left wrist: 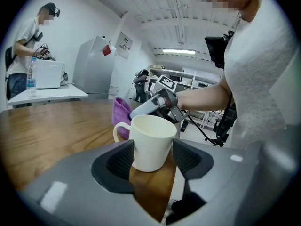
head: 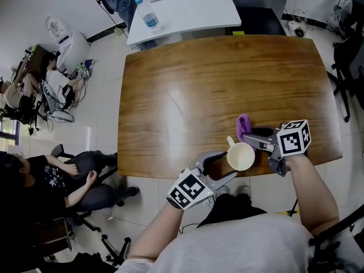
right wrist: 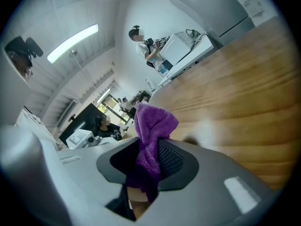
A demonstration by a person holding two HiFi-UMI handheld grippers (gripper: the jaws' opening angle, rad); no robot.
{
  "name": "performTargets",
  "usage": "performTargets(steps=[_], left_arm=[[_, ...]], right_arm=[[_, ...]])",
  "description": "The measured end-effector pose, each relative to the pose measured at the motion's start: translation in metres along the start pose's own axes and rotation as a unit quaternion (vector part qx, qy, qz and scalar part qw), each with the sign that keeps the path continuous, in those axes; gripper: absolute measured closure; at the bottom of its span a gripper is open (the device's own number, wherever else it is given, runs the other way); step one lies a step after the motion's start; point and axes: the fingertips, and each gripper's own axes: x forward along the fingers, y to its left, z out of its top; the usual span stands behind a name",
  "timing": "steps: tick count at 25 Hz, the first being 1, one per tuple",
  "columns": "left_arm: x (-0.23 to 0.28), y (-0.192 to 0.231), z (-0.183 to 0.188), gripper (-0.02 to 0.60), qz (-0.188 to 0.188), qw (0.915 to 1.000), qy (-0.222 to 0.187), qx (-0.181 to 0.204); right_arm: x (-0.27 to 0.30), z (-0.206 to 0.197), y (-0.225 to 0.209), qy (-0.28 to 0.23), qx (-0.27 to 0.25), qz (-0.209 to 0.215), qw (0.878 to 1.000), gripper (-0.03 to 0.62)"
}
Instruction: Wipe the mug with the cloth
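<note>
A cream mug (head: 241, 156) stands upright near the front edge of the wooden table (head: 187, 90). My left gripper (head: 224, 165) has a jaw on each side of the mug (left wrist: 150, 140) and is shut on its body, with the handle pointing left. My right gripper (head: 254, 136) sits just behind the mug, shut on a purple cloth (head: 244, 125). In the right gripper view the cloth (right wrist: 150, 135) bunches up between the pads (right wrist: 171, 161) and hangs below them. From the left gripper view the cloth (left wrist: 121, 114) shows behind the handle, close to the mug; I cannot tell if they touch.
A white table (head: 193, 7) with a water bottle (head: 148, 16) stands beyond the far edge. A person sits on a chair (head: 68, 178) at the left, another person farther back. Black chairs (head: 348, 56) stand at the right. The table's front edge is right under the mug.
</note>
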Motion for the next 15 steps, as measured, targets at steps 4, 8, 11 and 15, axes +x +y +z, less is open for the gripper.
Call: performTargets(steps=[4,8,11,15], left_arm=[[0.001,0.0,-0.001,0.318,-0.003,1.0,0.002,0.0],[0.002,-0.001,0.0,0.304,-0.006,1.0,0.002,-0.001],[0.001,-0.002,0.001,0.304,-0.006,1.0,0.003,-0.002],[0.001,-0.002,0.001,0.305,-0.007,1.0,0.003,-0.003]], right_arm=[[0.005,-0.015,-0.017,0.051,-0.051,-0.057,0.996,0.476],[0.007,-0.023,-0.027,0.07,-0.054,-0.074,0.993,0.476],[0.007,-0.021,-0.025,0.062,-0.054,-0.074,0.994,0.476],[-0.011,-0.006,-0.014,0.014,-0.039,-0.066,0.997,0.475]])
